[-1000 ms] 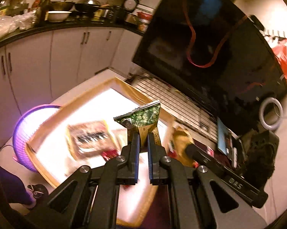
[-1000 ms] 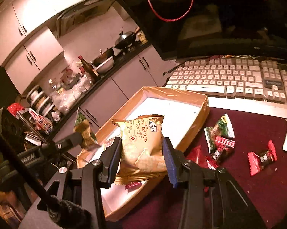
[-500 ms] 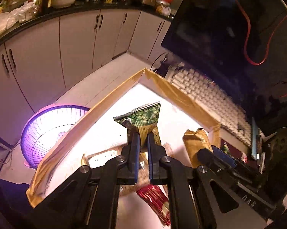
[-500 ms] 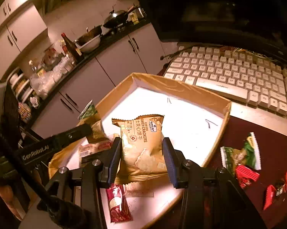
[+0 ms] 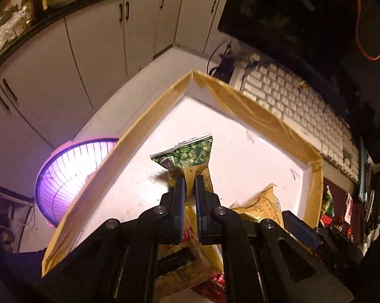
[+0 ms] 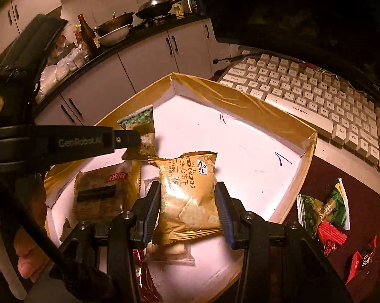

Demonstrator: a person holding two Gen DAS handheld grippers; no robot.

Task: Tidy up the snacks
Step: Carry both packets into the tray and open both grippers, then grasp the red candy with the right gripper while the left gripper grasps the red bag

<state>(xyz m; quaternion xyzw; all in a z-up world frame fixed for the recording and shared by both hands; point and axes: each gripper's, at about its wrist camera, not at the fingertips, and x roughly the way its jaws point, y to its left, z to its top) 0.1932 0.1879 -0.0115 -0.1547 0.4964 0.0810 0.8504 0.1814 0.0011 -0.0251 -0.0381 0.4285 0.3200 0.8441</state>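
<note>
The left gripper (image 5: 189, 189) points steeply down with its jaws nearly together, pinching a packet, while the right gripper (image 6: 188, 208), just beside it, tilts down with its jaws half apart, pressing both sides of a bag.

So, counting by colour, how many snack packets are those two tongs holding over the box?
Green packet: 1, in the left tongs
Gold cracker packet: 1, in the right tongs
Total: 2
</note>
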